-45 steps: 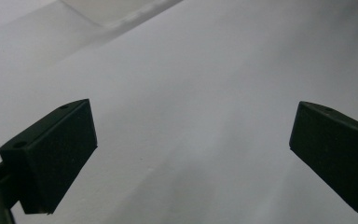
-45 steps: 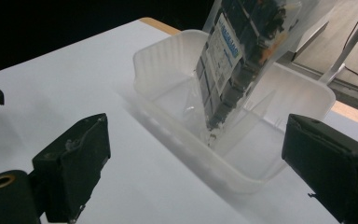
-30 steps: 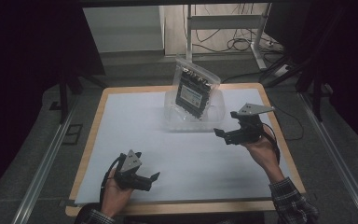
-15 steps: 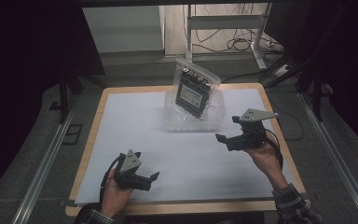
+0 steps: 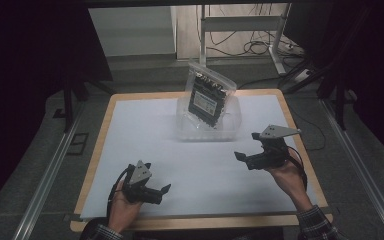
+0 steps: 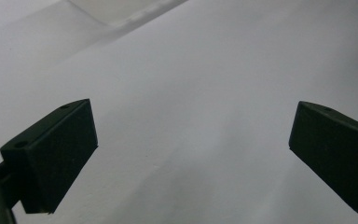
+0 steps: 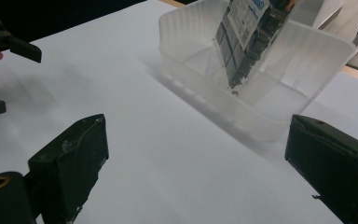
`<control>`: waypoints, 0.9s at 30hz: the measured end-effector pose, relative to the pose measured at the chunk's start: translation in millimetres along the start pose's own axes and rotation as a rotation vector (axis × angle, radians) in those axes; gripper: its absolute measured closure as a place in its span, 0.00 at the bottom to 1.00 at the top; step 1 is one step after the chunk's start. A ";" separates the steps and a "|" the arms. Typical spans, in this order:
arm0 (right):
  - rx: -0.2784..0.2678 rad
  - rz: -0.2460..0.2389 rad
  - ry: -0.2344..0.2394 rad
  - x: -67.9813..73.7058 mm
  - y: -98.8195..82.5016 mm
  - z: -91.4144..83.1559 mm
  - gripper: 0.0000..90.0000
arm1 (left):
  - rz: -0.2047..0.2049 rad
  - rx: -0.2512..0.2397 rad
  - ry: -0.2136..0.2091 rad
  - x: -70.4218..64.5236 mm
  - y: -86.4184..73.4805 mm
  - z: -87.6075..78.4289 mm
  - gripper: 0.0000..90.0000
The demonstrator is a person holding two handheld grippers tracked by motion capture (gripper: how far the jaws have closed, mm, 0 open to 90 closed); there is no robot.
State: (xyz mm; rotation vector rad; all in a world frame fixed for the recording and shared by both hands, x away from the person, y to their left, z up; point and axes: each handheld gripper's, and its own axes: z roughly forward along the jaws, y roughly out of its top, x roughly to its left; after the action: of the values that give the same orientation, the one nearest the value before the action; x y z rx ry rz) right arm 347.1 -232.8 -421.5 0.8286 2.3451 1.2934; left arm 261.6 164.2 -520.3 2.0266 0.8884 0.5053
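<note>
Table (image 5: 97, 150): wooden rim with a white sheet (image 5: 145, 145) over the top, standing on a grey floor (image 5: 35, 150) with metal rails (image 5: 50, 170) running along both sides. Behind the table, a pale wall panel (image 5: 130, 30) and a metal stand (image 5: 202, 30) with loose cables (image 5: 260, 47) on the floor at its foot (tangled, count not clear). Room is dim, both sides dropping into dark drapes or shadow (image 5: 25, 50), and the brightest area is the white sheet.
</note>
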 end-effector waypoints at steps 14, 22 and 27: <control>0.005 0.004 0.001 3.1 -12.6 -9.5 0.07 | 0.001 0.005 0.005 -0.3 -0.1 0.7 0.01; 0.005 0.009 -0.003 5.4 -18.6 -15.9 0.06 | 0.000 0.004 0.007 -0.1 -0.1 0.7 0.01; 0.006 0.005 -0.009 6.8 -20.3 -19.0 0.06 | -0.002 0.002 0.009 0.1 -0.2 0.6 0.01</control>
State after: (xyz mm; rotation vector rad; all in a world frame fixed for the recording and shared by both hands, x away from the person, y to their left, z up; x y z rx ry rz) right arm 324.9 -249.3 -428.7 0.8408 2.3421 1.2831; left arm 262.0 164.0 -520.7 2.0266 0.8964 0.5125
